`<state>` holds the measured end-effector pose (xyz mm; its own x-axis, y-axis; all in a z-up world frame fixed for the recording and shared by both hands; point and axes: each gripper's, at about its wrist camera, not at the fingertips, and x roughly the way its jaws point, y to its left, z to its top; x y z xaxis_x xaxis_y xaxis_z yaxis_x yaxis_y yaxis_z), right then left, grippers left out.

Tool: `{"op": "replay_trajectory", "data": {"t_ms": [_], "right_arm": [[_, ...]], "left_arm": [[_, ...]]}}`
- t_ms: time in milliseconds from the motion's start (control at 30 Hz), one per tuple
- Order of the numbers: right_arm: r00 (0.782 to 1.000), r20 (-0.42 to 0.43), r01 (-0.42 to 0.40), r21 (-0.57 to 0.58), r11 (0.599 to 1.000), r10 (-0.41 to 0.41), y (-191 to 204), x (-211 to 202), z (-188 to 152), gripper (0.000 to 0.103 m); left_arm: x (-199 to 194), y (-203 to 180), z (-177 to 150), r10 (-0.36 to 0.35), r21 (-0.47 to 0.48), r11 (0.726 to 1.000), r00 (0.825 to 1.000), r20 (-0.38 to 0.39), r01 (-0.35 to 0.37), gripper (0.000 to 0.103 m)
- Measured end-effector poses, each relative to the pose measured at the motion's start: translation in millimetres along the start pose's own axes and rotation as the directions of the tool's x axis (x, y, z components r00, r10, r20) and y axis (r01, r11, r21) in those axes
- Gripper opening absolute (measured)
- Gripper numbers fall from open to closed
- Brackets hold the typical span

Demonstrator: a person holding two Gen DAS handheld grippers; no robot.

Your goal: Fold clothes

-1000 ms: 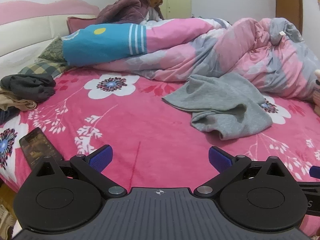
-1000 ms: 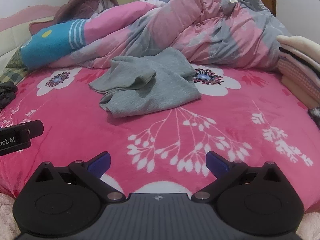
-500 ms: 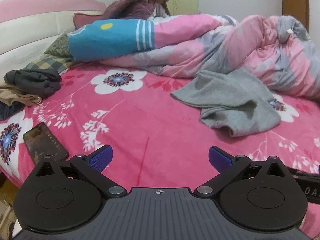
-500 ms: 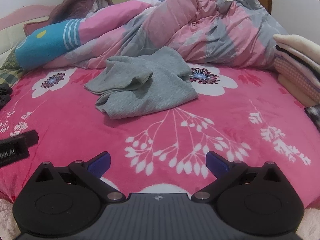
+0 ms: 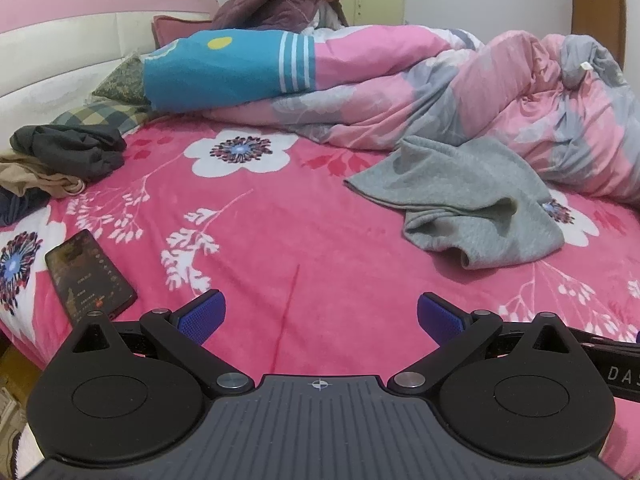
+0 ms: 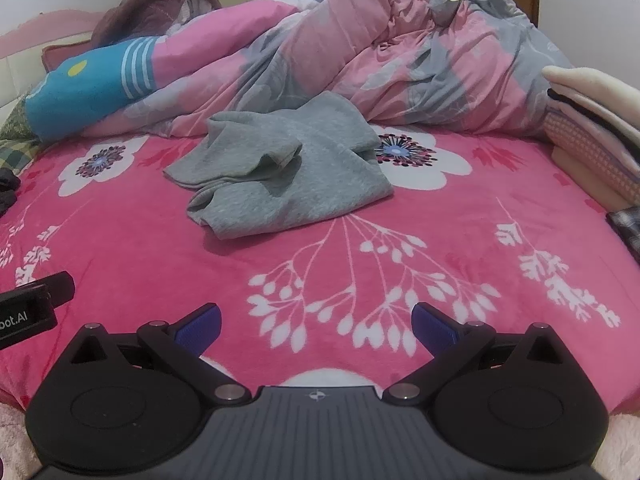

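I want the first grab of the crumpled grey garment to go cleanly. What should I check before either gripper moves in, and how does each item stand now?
1. Left gripper open and holding nothing: ok.
2. Right gripper open and holding nothing: ok.
3. Crumpled grey knit garment free of other things: not ok at its far edge, which lies against the pink and grey quilt; the near edges are clear.
4. Garment spread flat for folding: not ok, it is bunched and doubled over.
5. Bare pink floral bedspread in front for laying it out: ok.
6. Black phone out of the path: ok, it lies far left of the garment.
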<state>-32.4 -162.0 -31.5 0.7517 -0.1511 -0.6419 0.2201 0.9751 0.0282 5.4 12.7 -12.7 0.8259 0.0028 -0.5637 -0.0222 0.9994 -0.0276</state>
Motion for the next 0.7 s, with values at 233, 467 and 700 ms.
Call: {"op": "replay_trajectory", "data": {"t_ms": [233,467,700], "right_arm": [[1.0,0.001,-0.001,-0.007,1.0,0.001,4.1,1.5,0.0,0.103],[1.0,-0.003,0.002,-0.007,1.0,-0.002,6.3,3.1,1.1,0.103],[1.0,-0.002,0.001,-0.008,1.0,-0.001,8.1,4.0,2.8,0.103]], "left_arm": [[3.3,-0.5,-2.2,-0.001,-0.007,1.0,1.0,-0.011,0.001,0.103],[4.6,0.1,-3.6,-0.003,-0.009,1.0,1.0,-0.014,0.003,0.103],[6.0,-0.8,-3.9,-0.003,-0.011,1.0,1.0,-0.014,0.003,0.103]]}}
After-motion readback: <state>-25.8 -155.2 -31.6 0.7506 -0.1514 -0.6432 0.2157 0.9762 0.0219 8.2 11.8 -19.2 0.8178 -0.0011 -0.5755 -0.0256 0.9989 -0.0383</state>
